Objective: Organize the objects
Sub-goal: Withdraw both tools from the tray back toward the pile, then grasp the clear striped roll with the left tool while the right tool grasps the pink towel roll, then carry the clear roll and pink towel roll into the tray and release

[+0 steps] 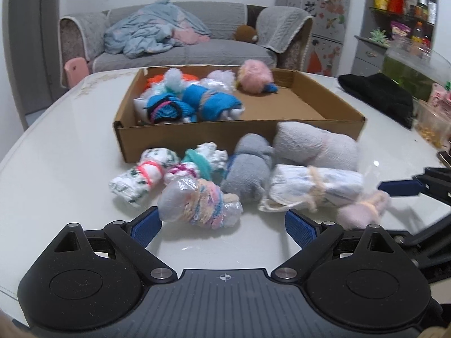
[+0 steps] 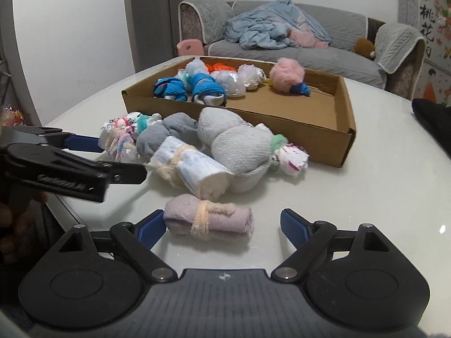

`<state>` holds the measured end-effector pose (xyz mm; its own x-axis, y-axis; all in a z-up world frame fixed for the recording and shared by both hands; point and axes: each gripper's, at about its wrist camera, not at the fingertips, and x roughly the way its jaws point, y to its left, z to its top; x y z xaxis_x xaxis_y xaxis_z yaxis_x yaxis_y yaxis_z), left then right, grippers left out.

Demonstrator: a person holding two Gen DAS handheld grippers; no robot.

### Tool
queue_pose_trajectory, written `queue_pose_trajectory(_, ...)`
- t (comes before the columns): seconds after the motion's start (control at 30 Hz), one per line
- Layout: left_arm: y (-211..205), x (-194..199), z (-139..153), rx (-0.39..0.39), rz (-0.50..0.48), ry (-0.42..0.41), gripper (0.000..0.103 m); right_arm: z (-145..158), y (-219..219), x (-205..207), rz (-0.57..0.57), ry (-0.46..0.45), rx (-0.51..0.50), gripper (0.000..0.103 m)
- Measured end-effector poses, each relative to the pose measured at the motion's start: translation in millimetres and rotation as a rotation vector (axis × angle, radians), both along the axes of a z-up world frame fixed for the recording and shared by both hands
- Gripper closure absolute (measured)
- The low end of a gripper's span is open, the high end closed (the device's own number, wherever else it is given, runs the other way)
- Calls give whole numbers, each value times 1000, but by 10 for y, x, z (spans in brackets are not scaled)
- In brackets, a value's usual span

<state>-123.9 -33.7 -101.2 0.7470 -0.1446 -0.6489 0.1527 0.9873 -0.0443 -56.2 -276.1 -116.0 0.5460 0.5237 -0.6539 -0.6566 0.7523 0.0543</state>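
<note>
A shallow cardboard box [image 1: 197, 138] [image 2: 318, 146] lies on the white table and holds several rolled sock bundles at its left end, with a pink fluffy one [image 1: 255, 77] [image 2: 287, 74] at the back. Several more bundles lie in front of the box. My left gripper [image 1: 222, 224] is open, and a pastel striped bundle in plastic wrap [image 1: 198, 204] [image 2: 119, 140] lies between its fingertips, against the left pad. My right gripper [image 2: 222, 225] is open around a mauve rolled bundle [image 2: 210, 218] [image 1: 360, 211], whose left end touches the left pad.
A grey bundle [image 1: 249, 173], a large off-white bundle [image 1: 315, 145] and a white-blue bundle [image 1: 313, 187] lie mid-table. A black cloth [image 1: 380, 95] lies at the right. A grey sofa [image 1: 180, 45] stands behind the table. Shelves with jars [image 1: 406, 5] stand far right.
</note>
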Motion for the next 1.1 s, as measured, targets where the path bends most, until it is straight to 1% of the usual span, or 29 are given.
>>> queue_pose_trajectory(0.1,-44,-51,4,6,8,-1,5,3,-18,4,0,1,6,17)
queue_pose_trajectory(0.17,-51,-56,-8,28,37,-12,3,11,-12,4,4,-3,12,17)
queue_pose_trajectory(0.23,-33,-18,-23,45,70,-7,3,17,0,-6,7,-1,18,18)
queue_pose_trajectory(0.37,-18,70,-73,51,87,12,3,10,30,-20,11,-4,13,18)
queue_pose_trajectory(0.4,-22,83,-83,51,86,9,3,9,25,-21,9,-3,15,19)
queue_pose_trajectory(0.5,-37,112,-93,52,79,-2,4,2,25,-13,0,1,15,26)
queue_pose_trajectory(0.57,-51,122,-91,52,66,-9,6,0,21,-2,0,9,20,33)
queue_pose_trajectory(0.6,-57,122,-88,49,59,-10,9,1,18,-4,2,10,23,36)
queue_pose_trajectory(0.63,-59,113,-80,50,53,-13,15,1,21,-10,5,11,23,41)
queue_pose_trajectory(0.67,-58,104,-70,48,47,-17,18,3,22,-17,9,9,23,41)
queue_pose_trajectory(0.73,-44,81,-56,39,55,-22,30,0,30,-34,16,0,17,43)
queue_pose_trajectory(0.8,-20,59,-44,30,69,-29,37,1,31,-38,20,-3,18,43)
queue_pose_trajectory(0.87,10,40,-35,13,81,-32,38,7,29,-42,25,-4,19,44)
queue_pose_trajectory(1.1,19,-76,29,29,65,-41,39,34,-54,-29,20,1,32,44)
